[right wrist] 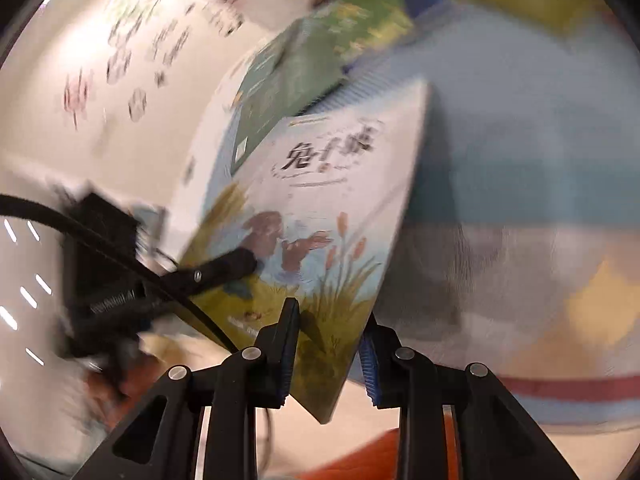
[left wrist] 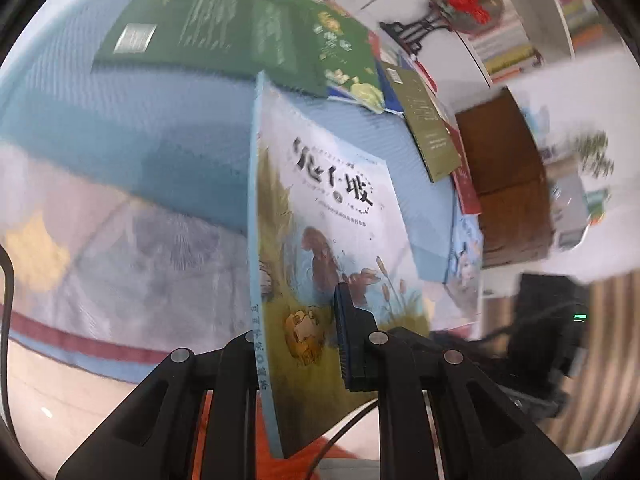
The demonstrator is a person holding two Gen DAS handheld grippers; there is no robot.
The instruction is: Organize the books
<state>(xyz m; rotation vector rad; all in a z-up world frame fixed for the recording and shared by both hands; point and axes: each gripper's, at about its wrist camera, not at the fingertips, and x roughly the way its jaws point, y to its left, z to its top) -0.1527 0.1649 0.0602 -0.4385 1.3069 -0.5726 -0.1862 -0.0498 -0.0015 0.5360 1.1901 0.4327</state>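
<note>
Both your grippers, left and right, have fingers clamped on one book, while several books beyond them lie scattered, unsorted, on the bed.

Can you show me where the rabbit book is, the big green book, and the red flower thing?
rabbit book [left wrist: 344, 216], left wrist view, on its pale front cover under the title.
big green book [left wrist: 192, 28], left wrist view, on the middle of its dark green cover.
red flower ornament [left wrist: 466, 0], left wrist view, on the red bloom.
</note>
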